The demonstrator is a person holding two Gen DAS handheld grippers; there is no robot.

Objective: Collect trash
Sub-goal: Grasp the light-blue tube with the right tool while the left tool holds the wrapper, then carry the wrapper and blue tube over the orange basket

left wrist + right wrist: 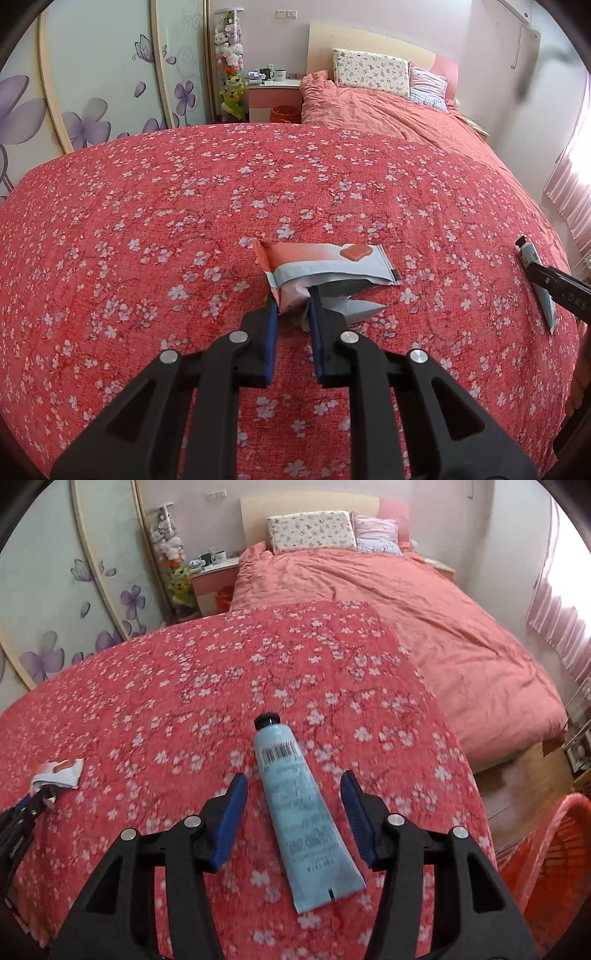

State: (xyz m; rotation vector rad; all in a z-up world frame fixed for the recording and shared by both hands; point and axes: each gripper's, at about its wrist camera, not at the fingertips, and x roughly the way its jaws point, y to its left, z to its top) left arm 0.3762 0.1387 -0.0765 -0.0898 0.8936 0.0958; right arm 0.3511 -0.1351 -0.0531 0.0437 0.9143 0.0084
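Two pieces of trash lie on the flowered bedspread [147, 206]: a torn snack wrapper [328, 267] at the centre of the left wrist view, and a pale blue tube [301, 808] at the centre of the right wrist view. The left hand-held gripper [293, 306] is clamped on the wrapper's crumpled near end, its blue pads pinching the foil. The right hand-held gripper [293, 786] stands apart, a pad on either side of the tube's middle with a gap on both sides, nothing pressed yet. The step in hand looks like the grasp of the tube; it should go best if the pads close squarely across the tube's body, low enough to catch it against the soft cover without bunching the fabric, since a flattened tube may slip sideways. A red basket [550, 853] shows at the lower right of the right wrist view, probably the bin, but its rim is cut off by the frame and its contents cannot be seen. The tube's print is too blurred to read, and the wrapper's underside is hidden by the left pads.
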